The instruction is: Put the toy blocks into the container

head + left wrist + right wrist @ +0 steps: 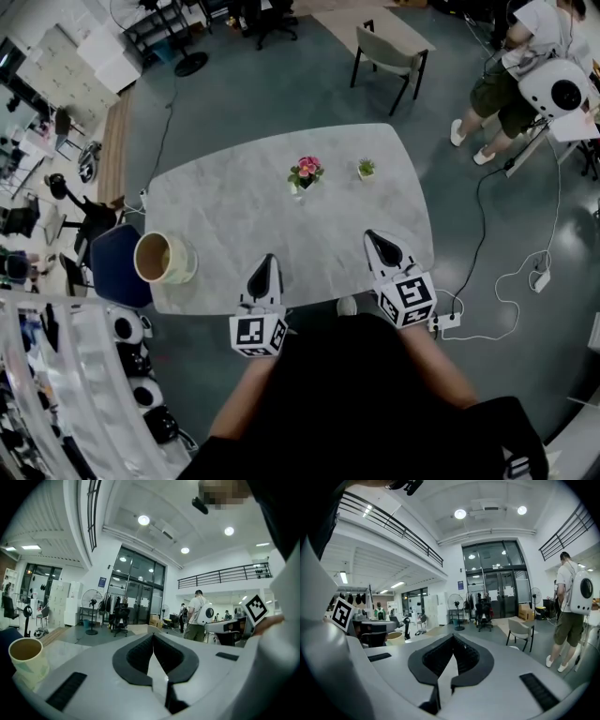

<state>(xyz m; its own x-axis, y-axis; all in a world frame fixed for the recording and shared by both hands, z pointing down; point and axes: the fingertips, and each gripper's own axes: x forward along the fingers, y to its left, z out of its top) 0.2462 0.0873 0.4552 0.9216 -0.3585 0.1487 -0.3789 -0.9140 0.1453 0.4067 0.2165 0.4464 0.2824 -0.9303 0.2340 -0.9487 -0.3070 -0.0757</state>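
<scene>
The container point(164, 258), a round cream tub with an open top, stands near the left front corner of the white marble table point(234, 206). It also shows at the lower left of the left gripper view as the container point(26, 658), and small and tan at the left in the right gripper view point(396, 637). My left gripper point(266, 262) hovers at the table's front edge, right of the tub, jaws shut and empty point(153, 635). My right gripper point(375, 238) is further right, also shut and empty point(453, 638). No toy blocks show in any view.
A small pot of pink flowers point(306, 173) and a tiny green plant point(366, 169) stand at the table's far side. A blue chair point(117, 267) sits at the left end, a grey chair point(389, 52) beyond. A person point(511, 84) stands at the far right.
</scene>
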